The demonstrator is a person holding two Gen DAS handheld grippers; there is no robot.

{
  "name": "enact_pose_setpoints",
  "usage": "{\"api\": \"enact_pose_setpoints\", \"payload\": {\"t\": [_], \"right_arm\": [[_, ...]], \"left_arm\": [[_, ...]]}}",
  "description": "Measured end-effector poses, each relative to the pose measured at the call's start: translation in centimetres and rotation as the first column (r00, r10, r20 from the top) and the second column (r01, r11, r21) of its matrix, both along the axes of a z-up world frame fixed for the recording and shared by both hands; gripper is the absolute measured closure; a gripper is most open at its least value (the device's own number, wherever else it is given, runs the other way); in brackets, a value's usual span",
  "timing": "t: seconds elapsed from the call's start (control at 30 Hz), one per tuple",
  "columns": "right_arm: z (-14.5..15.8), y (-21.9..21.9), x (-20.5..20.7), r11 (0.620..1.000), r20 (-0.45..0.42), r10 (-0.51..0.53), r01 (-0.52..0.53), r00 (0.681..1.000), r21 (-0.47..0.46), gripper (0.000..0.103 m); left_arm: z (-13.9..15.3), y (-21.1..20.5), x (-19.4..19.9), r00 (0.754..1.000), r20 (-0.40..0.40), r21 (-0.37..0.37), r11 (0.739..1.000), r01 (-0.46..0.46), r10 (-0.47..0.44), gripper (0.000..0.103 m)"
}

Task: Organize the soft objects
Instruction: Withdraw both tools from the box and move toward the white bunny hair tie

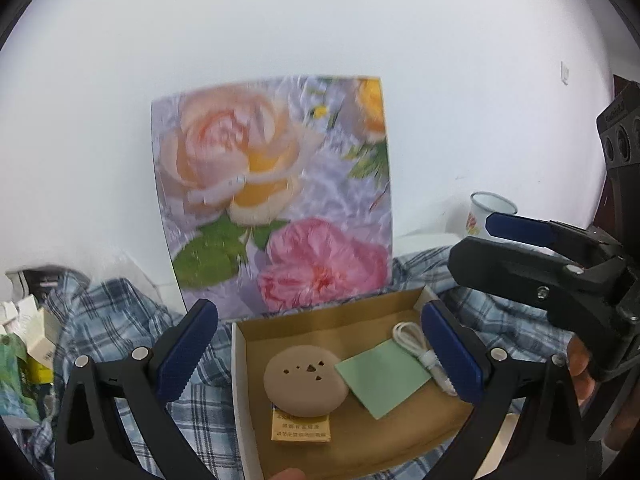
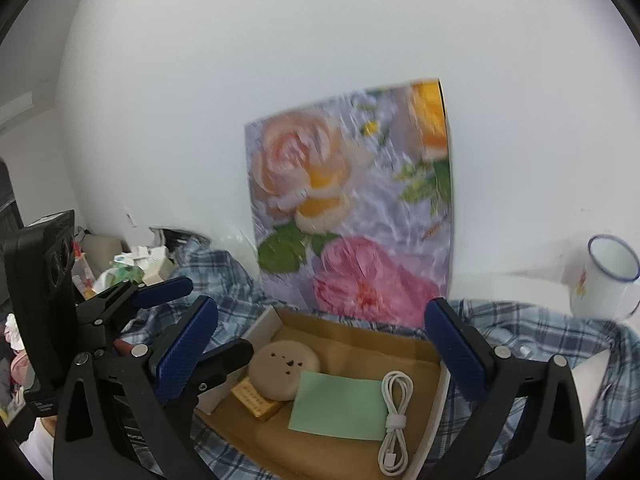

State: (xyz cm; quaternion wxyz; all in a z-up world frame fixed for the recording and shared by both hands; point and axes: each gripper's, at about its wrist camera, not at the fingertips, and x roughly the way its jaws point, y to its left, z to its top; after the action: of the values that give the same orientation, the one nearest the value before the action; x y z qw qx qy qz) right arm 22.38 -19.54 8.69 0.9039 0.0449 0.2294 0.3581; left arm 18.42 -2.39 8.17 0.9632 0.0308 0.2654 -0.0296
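Plaid cloth (image 1: pixel 120 320), blue and white and rumpled, spreads across the lower part of both views, under and around an open cardboard box (image 1: pixel 256 412). In the left wrist view it fills the lower left, running beneath the left gripper (image 1: pixel 320 344), whose blue-padded fingers stand spread wide with nothing between them; the cloth lies below and just beyond its left finger. The box sits at lower centre between those fingers and holds a tan round pad (image 1: pixel 304 380) with small holes, a green paper square (image 1: pixel 382 380) and a coiled white cable (image 1: pixel 420 346). A flower picture (image 1: pixel 276 196) leans on the wall behind. At the right edge the right gripper (image 1: pixel 480 240) hangs above the cloth, its fingers apart and empty. A white enamel mug (image 1: pixel 488 212) stands behind it, perhaps on a white ledge, though blur makes that uncertain.
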Motion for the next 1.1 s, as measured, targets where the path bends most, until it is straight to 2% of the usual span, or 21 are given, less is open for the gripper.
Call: {"api": "enact_pose_setpoints", "payload": {"t": [0.27, 0.57, 0.73, 0.93, 1.1], "right_arm": [[3.4, -2.4, -4.5, 0.999, 0.068, 0.020, -0.018, 0.997, -0.036, 0.000], [3.1, -5.1, -9.3, 0.993, 0.108, 0.099, -0.091, 0.989, -0.081, 0.000], [1.6, -5.4, -11.3, 0.981, 0.109, 0.157, -0.142, 0.982, -0.136, 0.000], [-1.0, -5.8, -13.0, 0.967, 0.080, 0.197, -0.181, 0.977, -0.178, 0.000], [-3.5, -6.1, -13.7, 0.959, 0.037, 0.207, -0.195, 0.978, -0.206, 0.000]], "left_arm": [[3.6, -1.7, -3.3, 0.998, 0.059, 0.004, 1.000, 0.031, -0.031, 0.000], [5.8, -2.1, -8.4, 0.992, 0.105, 0.002, 0.998, 0.064, -0.064, 0.000], [4.8, -2.4, -11.0, 0.991, 0.107, 0.050, 0.996, 0.079, -0.084, 0.000], [2.3, -1.9, -13.4, 0.991, 0.065, 0.042, 0.992, 0.117, -0.119, 0.000], [-0.6, -1.3, -14.6, 0.989, 0.000, 0.040, 0.988, 0.151, -0.151, 0.000]]}}
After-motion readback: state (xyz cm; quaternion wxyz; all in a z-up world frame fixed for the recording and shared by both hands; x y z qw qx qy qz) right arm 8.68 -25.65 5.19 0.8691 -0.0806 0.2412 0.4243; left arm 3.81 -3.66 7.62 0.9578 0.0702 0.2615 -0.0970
